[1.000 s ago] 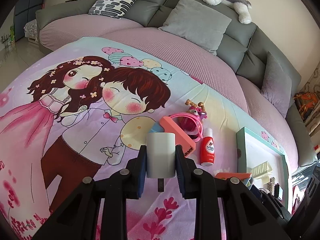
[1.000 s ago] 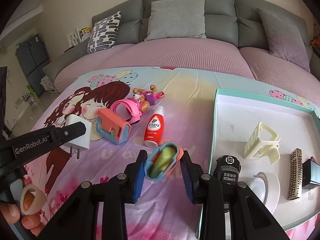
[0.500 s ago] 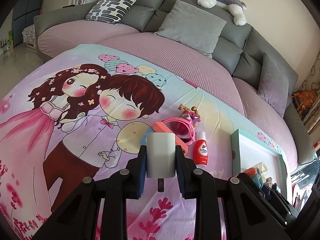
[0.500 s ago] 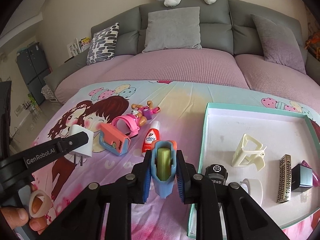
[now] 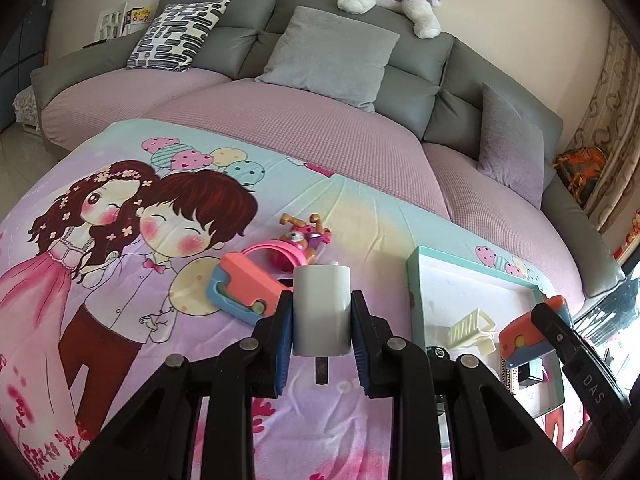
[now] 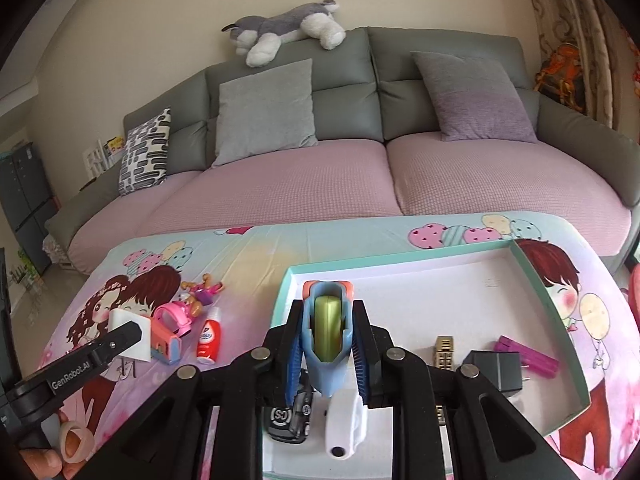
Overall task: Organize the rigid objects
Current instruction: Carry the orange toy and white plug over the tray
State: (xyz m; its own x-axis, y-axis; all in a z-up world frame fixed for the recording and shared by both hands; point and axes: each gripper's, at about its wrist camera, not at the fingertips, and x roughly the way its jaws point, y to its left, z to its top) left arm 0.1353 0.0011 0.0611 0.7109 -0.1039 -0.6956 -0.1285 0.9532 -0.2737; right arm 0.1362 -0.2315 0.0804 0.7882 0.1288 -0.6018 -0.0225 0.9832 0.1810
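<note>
Two grippers fill my near view, each clamped on something. My right gripper (image 6: 328, 344) squeezes a blue-and-orange tape dispenser (image 6: 327, 332) upright, its jaws having just closed further onto it, and I hold it over the near edge of the tray (image 6: 552, 292). Under it in the tray lie a black tape measure (image 6: 290, 420) and a white piece (image 6: 346, 426); further right sit a gold block (image 6: 445, 351), a black adapter (image 6: 495, 368) and a purple clip (image 6: 526, 356). My left gripper (image 5: 322, 320) pinches a white plug (image 5: 322, 312), prongs toward me, above the cloth (image 5: 120, 360). Beyond it lie a second dispenser (image 5: 240, 288), a pink watch (image 5: 276, 254) and a small toy (image 5: 304, 234). A red bottle (image 6: 209, 339) lies left of the tray. Behind everything stands the sofa (image 6: 360, 168).
</note>
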